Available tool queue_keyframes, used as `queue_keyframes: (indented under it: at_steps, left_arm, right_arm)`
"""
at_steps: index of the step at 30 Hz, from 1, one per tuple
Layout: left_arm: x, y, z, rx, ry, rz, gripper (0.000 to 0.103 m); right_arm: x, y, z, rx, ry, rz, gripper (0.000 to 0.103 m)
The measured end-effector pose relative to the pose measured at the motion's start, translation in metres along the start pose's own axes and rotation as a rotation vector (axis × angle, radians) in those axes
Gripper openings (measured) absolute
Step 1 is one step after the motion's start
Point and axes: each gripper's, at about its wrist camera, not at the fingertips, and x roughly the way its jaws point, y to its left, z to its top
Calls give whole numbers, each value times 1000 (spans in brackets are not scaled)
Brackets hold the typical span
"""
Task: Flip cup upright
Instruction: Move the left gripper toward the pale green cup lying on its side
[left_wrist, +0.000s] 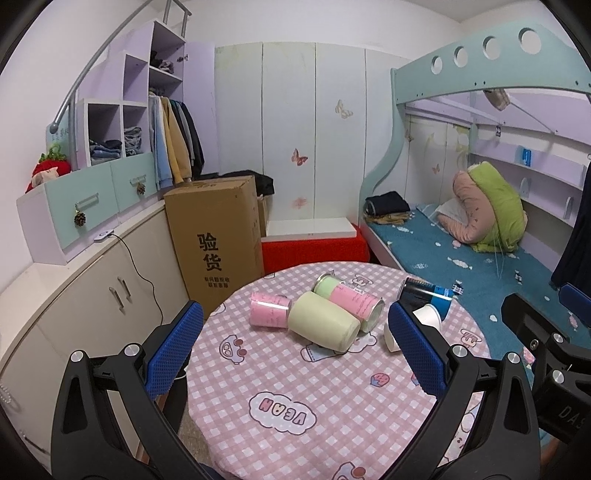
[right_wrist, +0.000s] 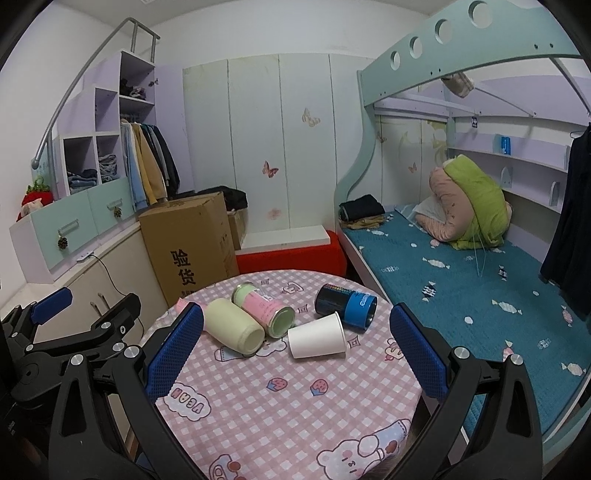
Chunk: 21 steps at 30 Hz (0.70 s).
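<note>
Cups lie tipped over all across the round table (right_wrist: 280, 413), none of them upright yet: a white paper cup (right_wrist: 317, 335) nearest the front, a pale green cup (right_wrist: 232, 326) to its left, a pink-and-green can (right_wrist: 264, 305) just behind that, touching it as far as I can tell, and a dark blue can (right_wrist: 347, 302) at the back right. A pink cup (left_wrist: 269, 309) lies on the far left, seen well only from the left wrist. The paper cup looks light and thin-walled, so I'd expect it to dent or skid on the cloth if squeezed hard; a gentle pinch across its middle, or near the stiffer rolled rim, seems the safest hold. The green cup looks rigid and smooth, maybe ceramic or plastic, likely heavier and prone to roll; taking it across the body near the open end should give control for tipping it up. Both grippers hover short of the cups with nothing between their pads: the left gripper (left_wrist: 295, 350) is spread wide, and the right gripper (right_wrist: 295, 350) is likewise wide apart, roughly framing the paper cup.
</note>
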Motion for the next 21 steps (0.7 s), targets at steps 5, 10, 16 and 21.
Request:
queue_keyframes:
  at_steps: [5,10,16,21]
  left_arm:
    - [33,-4,-6,15,53,8,100]
    - [74,-3,-18,-10,150,-5,100]
    - [123,2,-33,-54,279,-20,100]
    - [159,6,-43,-97,362,-22,100]
  right_arm:
    - [28,-6,-1,7,41,-4,97]
    - [64,-11,-9,14,99,1,97]
    - [109,-14,-19,17,176,10,97]
    - [139,-19,-27,23,233,16,97]
